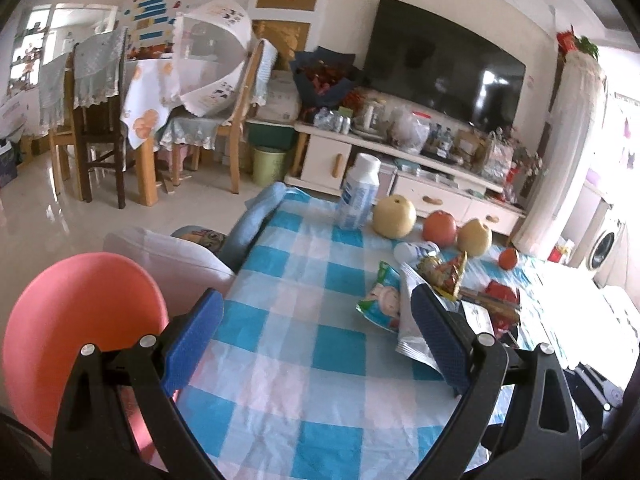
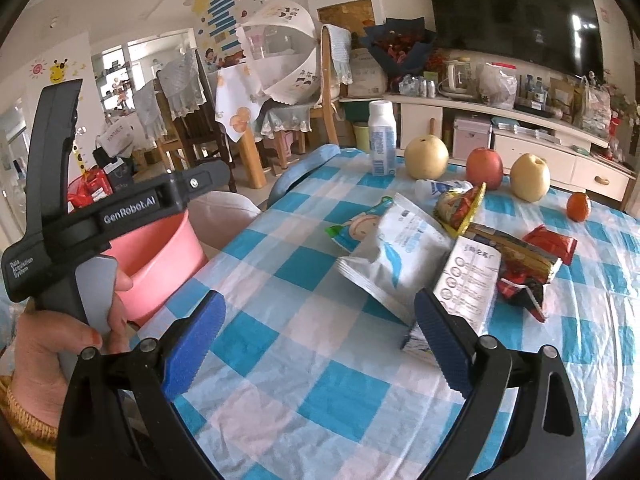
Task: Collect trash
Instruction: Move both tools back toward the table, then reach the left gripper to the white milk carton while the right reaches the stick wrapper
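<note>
Both sets of jaws stand wide apart and hold nothing. The left gripper [image 1: 316, 336] hovers over the checked cloth of the desk [image 1: 280, 360], with the pink bin [image 1: 80, 328] just left of its left jaw, off the desk's edge. The trash pile lies ahead and right of these jaws: a white pouch [image 1: 408, 320] touches the right jaw's pad, and a green cartoon wrapper [image 1: 380, 296] sits just beyond it.

The right gripper [image 2: 318, 340] hangs above the same cloth. The white pouch [image 2: 396, 256] lies just ahead, between its jaws and towards the right one, with a printed white packet [image 2: 468, 280] beside the right jaw and red wrappers [image 2: 548, 244] further right. Beyond stand a milk bottle [image 2: 382, 140], two pears, an apple [image 2: 484, 168] and a small orange [image 2: 579, 206]. A hand [image 2: 60, 340] holds the left gripper's handle, left of the jaws, in front of the pink bin
</note>
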`<state>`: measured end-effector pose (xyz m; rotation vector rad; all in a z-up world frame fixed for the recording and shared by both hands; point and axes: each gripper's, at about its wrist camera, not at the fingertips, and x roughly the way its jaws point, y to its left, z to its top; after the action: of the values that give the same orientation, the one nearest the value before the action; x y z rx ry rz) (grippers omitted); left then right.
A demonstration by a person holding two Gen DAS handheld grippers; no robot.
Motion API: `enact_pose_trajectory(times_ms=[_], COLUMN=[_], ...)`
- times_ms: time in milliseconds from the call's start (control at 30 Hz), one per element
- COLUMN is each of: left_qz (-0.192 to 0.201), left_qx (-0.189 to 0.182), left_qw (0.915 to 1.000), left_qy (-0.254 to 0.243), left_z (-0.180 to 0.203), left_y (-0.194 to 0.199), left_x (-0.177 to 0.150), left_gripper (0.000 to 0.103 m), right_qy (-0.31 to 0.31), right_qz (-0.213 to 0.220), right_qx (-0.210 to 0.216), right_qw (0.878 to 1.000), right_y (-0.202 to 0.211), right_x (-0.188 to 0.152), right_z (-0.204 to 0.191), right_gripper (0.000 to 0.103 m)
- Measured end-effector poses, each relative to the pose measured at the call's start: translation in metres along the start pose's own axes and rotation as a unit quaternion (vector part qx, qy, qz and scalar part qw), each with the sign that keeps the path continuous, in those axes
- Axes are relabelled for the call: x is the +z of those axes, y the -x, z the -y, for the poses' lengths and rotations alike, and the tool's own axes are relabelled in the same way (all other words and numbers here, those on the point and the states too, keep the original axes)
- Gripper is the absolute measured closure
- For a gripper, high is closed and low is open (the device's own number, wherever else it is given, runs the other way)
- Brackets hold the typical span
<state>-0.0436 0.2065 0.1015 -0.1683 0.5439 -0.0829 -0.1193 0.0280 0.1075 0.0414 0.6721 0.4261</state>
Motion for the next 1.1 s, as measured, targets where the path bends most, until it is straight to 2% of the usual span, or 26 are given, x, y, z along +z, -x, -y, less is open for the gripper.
enact_pose_trajectory(times_ms=[500, 700, 900, 1100], left_qz=[-0.036, -0.045, -0.06, -0.083], left_qx=[-0.012, -0.013, -0.027, -0.047], left_qw=[0.9987, 0.9974, 0.9943, 0.988], left_qy=[-0.035, -0.055, -0.084, -0.121], left_z=[0.05, 0.07, 0.094, 0.126], left_y=[-0.025, -0.031, -0.039, -0.051], left_x=[-0.011, -0.017, -0.024, -0.036], left_gripper=[0.008, 0.008, 0.008, 0.008], right_qy=[-0.029, -0.029, -0.046, -0.091], right_qz=[0.023, 0.028, 0.028, 0.023], right_qx=[-0.007, -0.021, -0.035, -0.058], right_qw=[0.999, 0.999, 0.998, 0.994], right_y=[0.027, 0.037, 0.042, 0.046], right_x=[0.004, 0.005, 0.007, 0.009], right_z=[0.049, 0.068, 0.098, 0.145], right_gripper=[0.009, 0.009, 0.009, 0.009])
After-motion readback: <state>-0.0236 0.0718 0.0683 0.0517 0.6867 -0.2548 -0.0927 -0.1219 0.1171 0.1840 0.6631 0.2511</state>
